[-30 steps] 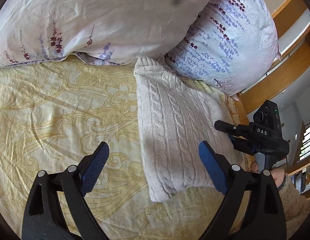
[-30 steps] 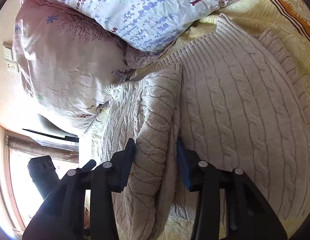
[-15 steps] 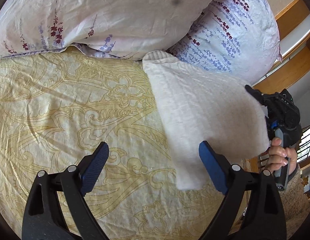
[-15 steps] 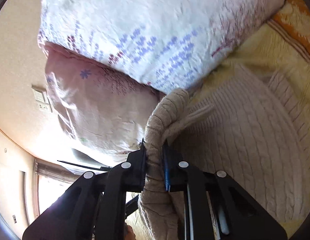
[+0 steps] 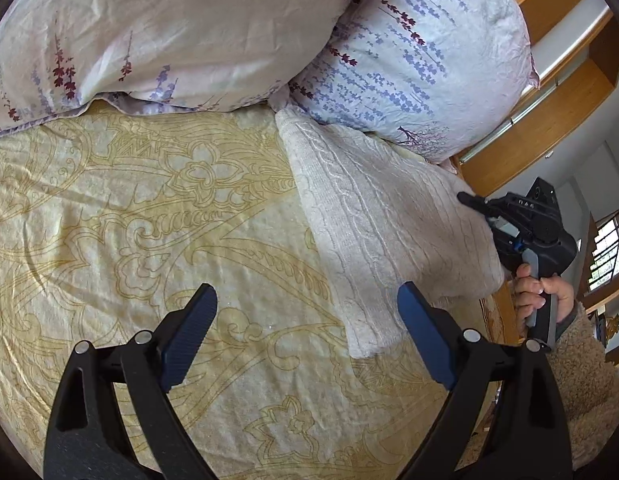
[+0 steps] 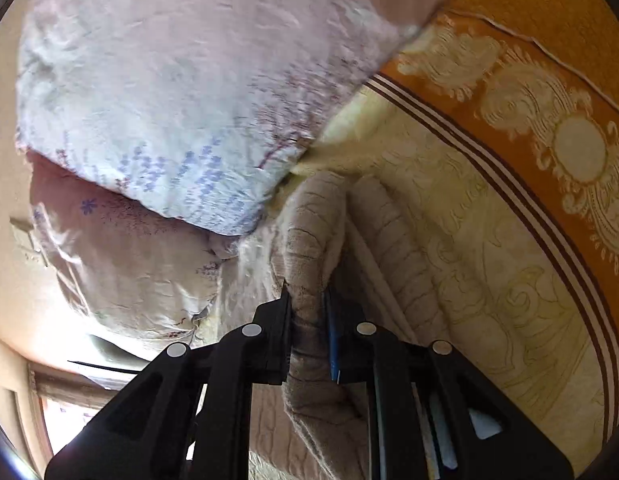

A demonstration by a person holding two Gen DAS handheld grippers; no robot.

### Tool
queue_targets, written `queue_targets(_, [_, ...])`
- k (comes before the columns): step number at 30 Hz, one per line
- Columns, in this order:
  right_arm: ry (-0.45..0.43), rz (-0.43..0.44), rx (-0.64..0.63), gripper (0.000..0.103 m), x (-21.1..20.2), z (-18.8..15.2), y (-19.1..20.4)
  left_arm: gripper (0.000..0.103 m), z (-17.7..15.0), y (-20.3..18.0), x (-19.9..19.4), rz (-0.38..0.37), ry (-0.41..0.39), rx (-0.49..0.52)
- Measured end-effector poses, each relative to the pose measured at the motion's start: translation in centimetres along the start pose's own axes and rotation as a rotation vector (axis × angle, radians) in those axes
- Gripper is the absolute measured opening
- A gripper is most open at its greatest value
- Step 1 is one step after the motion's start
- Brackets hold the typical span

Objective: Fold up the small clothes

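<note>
A cream cable-knit sweater (image 5: 373, 220) lies on the yellow patterned bedspread (image 5: 129, 208), its top end against the pillows. Its right edge is raised off the bed. My right gripper (image 5: 467, 199), held by a hand (image 5: 537, 292), is shut on that edge. In the right wrist view the right gripper (image 6: 309, 308) pinches a thick fold of the sweater (image 6: 309, 232), which bulges up between the fingers (image 6: 275, 320). My left gripper (image 5: 305, 308) hovers open over the bedspread with nothing between its pads; the sweater's near corner is just beside the right pad (image 5: 425, 336).
Two floral pillows (image 5: 149, 32) (image 5: 409, 52) stand at the head of the bed, right behind the sweater. An orange patterned border (image 6: 529, 92) runs along the bedspread's side. Wooden furniture (image 5: 549, 112) rises beyond the bed on the right.
The right gripper's jaws closed on a fold of the sweater and lifted it, swinging the fabric up and sideways. The left gripper stayed open in place.
</note>
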State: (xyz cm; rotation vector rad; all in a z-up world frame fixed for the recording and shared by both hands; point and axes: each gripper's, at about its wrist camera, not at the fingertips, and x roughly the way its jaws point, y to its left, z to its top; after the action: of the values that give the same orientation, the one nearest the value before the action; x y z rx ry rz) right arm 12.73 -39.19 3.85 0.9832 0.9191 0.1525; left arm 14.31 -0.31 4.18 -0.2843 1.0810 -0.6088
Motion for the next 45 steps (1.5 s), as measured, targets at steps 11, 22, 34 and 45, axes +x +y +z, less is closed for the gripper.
queue_targets(11, [-0.011, -0.259, -0.146, 0.014, 1.9, -0.1, -1.2, 0.094, -0.8, -0.8, 0.1, -0.003, -0.003, 0.061])
queue_targets(22, [-0.023, -0.264, -0.044, 0.023, 0.3, -0.1, -2.8, 0.094, -2.8, -5.2, 0.4, 0.030, -0.038, 0.333])
queue_targets(34, [-0.011, -0.192, -0.049, 0.058, -5.3, -6.0, -3.1, 0.093, -6.2, -10.6, 2.9, 0.156, -0.065, 0.695])
queue_targets(45, [-0.013, -0.202, -0.069, 0.042, -3.9, -6.8, -2.6, 0.040, -6.9, -10.2, 5.4, 0.315, -0.080, 0.745])
